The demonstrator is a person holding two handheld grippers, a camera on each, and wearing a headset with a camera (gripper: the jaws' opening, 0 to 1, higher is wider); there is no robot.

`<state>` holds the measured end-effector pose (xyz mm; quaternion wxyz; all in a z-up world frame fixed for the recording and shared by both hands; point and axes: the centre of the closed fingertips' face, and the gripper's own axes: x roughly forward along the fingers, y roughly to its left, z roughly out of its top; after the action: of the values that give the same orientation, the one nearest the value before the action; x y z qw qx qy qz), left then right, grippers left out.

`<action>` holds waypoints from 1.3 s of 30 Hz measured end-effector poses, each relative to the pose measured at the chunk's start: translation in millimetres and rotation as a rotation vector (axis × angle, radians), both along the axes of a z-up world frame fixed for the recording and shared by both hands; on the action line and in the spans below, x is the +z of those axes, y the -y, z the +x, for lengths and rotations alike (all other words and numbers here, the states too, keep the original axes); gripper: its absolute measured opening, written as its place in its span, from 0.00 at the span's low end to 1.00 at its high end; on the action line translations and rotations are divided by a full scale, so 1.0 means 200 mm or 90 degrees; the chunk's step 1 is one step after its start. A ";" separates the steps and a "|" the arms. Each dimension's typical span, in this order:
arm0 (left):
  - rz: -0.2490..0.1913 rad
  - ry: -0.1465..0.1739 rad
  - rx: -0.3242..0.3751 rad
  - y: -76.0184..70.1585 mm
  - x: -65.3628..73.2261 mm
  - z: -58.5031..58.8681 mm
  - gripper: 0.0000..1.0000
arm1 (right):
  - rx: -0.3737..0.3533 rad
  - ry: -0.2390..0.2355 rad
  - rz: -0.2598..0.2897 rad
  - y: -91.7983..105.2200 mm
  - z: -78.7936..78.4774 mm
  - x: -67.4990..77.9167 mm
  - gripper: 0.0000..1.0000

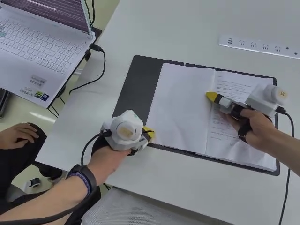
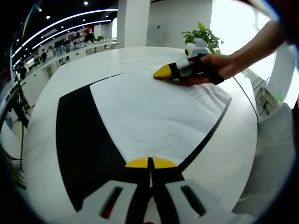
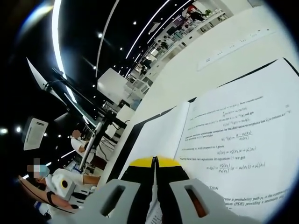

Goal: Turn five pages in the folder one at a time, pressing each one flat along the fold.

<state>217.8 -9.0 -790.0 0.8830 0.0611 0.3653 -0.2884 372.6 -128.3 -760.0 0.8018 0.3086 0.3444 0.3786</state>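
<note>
At the folder (image 1: pixel 136 84) edge sits left claw (image 1: pixel 147 134) (closed).

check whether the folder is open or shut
Open. The folder lies spread flat, black cover exposed, a blank page left and a printed page right of the fold, where the right gripper rests, jaws shut.

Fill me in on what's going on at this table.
A person holds a gripper in each hand over an open folder on a white table. The right gripper, jaws shut, lies with its yellow tips at the fold between the blank left page and the printed right page. The left gripper, also shut, sits at the blank page's near edge.
</note>
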 end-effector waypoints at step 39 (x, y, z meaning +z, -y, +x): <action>0.000 -0.013 0.000 0.00 0.00 0.00 0.00 | -0.133 -0.003 0.017 0.02 0.53 -0.07 0.00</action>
<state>217.3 -9.0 -790.5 0.8791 0.0582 0.3745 -0.2892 478.5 -131.8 -773.2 0.8320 0.3539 0.3071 0.2971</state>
